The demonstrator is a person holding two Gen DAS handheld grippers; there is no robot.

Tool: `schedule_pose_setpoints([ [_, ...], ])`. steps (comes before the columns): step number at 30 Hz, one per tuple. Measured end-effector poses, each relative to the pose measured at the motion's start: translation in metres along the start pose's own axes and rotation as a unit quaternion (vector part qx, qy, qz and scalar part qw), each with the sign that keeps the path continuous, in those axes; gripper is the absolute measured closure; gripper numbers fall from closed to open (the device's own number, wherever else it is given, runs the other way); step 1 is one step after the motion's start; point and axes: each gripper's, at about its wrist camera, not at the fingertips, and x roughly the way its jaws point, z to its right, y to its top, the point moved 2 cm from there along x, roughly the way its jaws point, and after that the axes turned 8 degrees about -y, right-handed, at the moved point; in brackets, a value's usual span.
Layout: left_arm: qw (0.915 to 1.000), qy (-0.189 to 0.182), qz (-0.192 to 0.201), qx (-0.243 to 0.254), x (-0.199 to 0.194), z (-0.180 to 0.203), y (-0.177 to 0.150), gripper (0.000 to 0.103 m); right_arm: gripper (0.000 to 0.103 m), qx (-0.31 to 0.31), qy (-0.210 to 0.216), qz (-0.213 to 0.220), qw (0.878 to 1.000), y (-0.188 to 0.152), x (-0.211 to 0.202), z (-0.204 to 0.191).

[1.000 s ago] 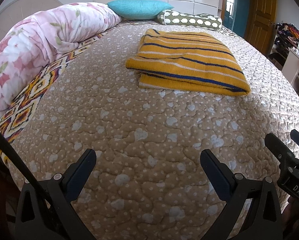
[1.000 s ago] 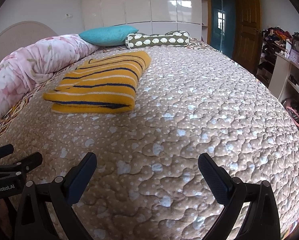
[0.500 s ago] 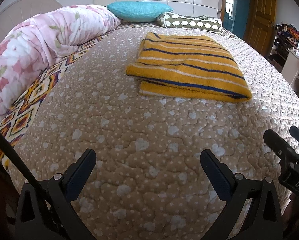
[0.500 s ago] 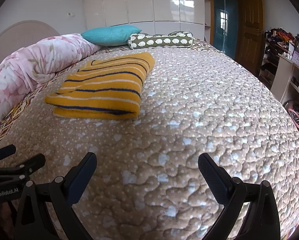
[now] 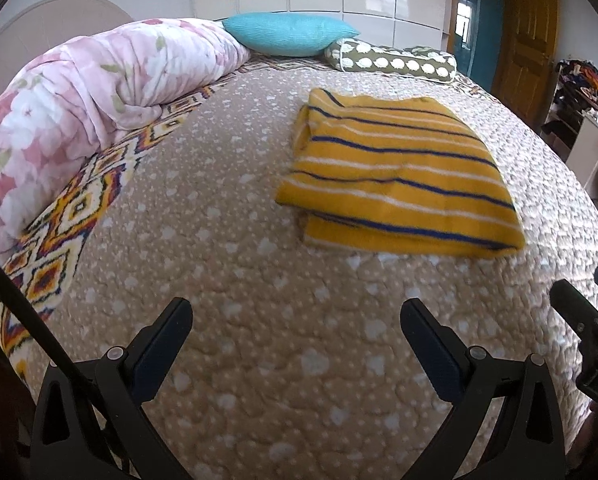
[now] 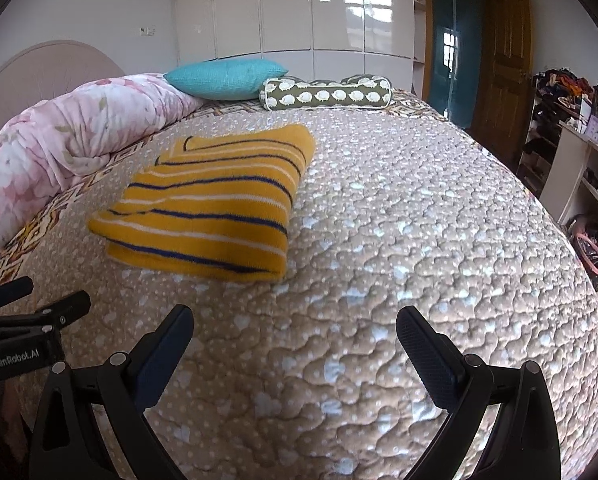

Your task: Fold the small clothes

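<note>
Along the left edge of the bed (image 5: 259,360) lies a rolled pink floral duvet (image 5: 99,80), with a band of bright diamond-patterned fabric (image 5: 71,216) showing just beside it, and further back a turquoise pillow (image 5: 289,34) and an olive bolster with pale spots (image 5: 395,64) rest against the far end. The left tongs (image 5: 297,320) hang low over the near part of the tan quilted cover, their two dark fingers spread wide and holding nothing. A little right of the middle sits the task's own thing, a yellow striped garment (image 5: 395,176), and it lies flat on the quilt as a tidy stacked rectangle with the layered edge facing the near side; it is well apart from both tools. The right tongs (image 6: 295,320) hover beside the left ones over bare quilt, likewise gaping and empty, with the garment off to their left. To my eye this piece looks already folded, so the step in hand seems to be the pause after a fold, not a grasp. If the fold is to be made smaller, the next move calls for both tools to travel forward to the near edge, pinch the two near corners through all layers and carry them over evenly; otherwise it calls for fetching another item, and none shows on the bed. At the far right stand a wooden door (image 6: 507,68) and cluttered shelves (image 6: 559,120).
</note>
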Motion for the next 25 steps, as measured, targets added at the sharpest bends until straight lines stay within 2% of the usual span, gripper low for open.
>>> schedule_pose_setpoints([
  [6, 0.9999, -0.002, -0.003, -0.015, 0.004, -0.011, 0.006, 0.000, 0.000, -0.004, -0.002, 0.005, 1.000, 0.007, -0.002, 0.000],
  [20, 0.9999, -0.007, -0.003, -0.009, 0.011, -0.015, 0.011, 0.000, 0.000, -0.015, 0.012, -0.004, 1.000, 0.013, 0.010, -0.017],
  [25, 0.9997, -0.002, -0.011, -0.023, 0.016, -0.034, 0.019, 0.000, 0.000, -0.010, 0.014, -0.014, 1.000, 0.014, 0.016, -0.013],
])
